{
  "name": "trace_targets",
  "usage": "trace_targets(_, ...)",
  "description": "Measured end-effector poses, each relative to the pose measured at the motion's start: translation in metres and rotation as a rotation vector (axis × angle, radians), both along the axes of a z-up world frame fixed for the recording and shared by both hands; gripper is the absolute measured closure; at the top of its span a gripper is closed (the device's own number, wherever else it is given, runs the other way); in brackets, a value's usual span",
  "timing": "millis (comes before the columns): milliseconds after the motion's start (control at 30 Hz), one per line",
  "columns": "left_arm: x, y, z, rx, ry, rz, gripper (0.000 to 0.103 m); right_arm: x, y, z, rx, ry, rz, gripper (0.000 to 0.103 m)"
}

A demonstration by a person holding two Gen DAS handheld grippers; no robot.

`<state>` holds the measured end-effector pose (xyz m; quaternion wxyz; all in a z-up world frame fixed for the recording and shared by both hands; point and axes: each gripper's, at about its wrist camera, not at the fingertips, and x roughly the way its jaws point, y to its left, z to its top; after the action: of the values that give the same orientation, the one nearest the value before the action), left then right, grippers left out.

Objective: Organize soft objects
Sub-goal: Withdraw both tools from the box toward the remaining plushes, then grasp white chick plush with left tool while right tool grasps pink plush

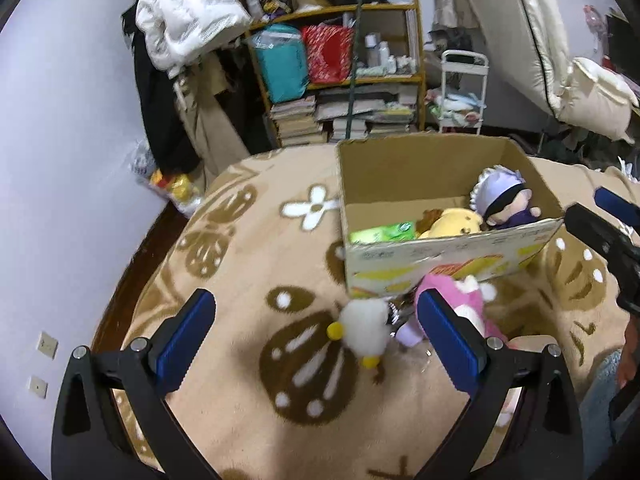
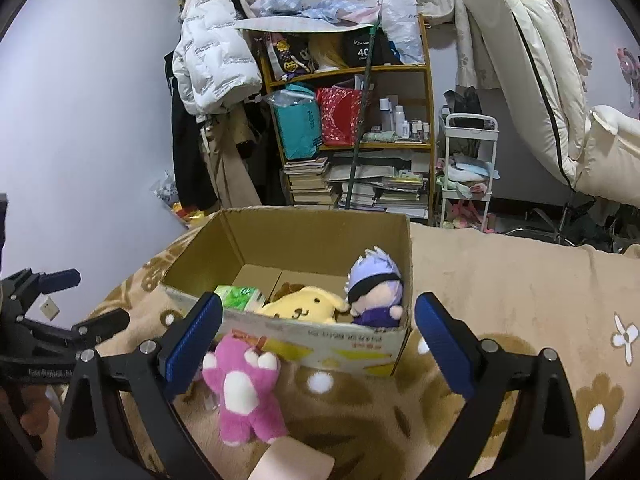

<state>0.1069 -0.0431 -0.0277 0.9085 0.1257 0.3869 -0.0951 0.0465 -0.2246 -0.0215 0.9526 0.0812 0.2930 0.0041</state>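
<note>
- A bed covered with a tan blanket (image 1: 248,240) patterned with brown and white flowers fills the lower part of both views.
- An open cardboard box (image 2: 320,240) sits on the blanket, its top flaps gone or folded out of view.
- Inside the box lie three things: a green packet (image 2: 240,295) at the left, a yellow plush (image 2: 308,308) in the middle, and a doll (image 2: 374,292) with pale purple hair and a black blindfold at the right, leaning on the box wall.
- A pink plush (image 2: 244,392) with white paws lies on the blanket just outside the near wall of the box, touching or almost touching it.
- A white plush (image 1: 366,330) with yellow feet lies on the blanket near the pink one, blurred in the left wrist view.
- The left gripper (image 1: 316,340) hangs over the blanket with its blue pads spread wide; the white plush lies between them, gripped by neither.
- The right gripper (image 2: 318,344) points at the box, jaws wide and empty; the pink plush lies just beside its left pad.
- Behind the bed stand a crowded wooden shelf (image 2: 400,68) of books and bags, a white jacket (image 2: 212,52) hanging to its left, and a small white cart (image 2: 468,168).
</note>
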Motion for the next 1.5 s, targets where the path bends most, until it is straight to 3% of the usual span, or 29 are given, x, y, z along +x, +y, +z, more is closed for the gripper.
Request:
trace_targets(467,0.039,0.032,-0.026,-0.076,0.147,0.084,0.003,0.009,0.017,-0.019,-0.025,0.06,0.04,0.002)
trace_targets(733,0.064,0.029,-0.033,-0.067,0.188,0.073,0.003,0.023,0.034,-0.042,-0.062,0.118,0.08,0.002)
trace_targets(1033,0.088,0.029,-0.061,-0.06,0.266,0.078,0.003,0.04,0.052,-0.074,-0.099,0.235,0.126,0.002)
trace_targets(1200,0.095,0.022,-0.078,-0.096,0.338,0.04,0.003,0.049,0.06,-0.086,-0.094,0.278,0.146,0.002)
trace_targets(1500,0.099,0.008,-0.1,-0.082,0.406,0.011,0.003,0.055,0.064,-0.101,-0.042,0.332,0.185,0.002)
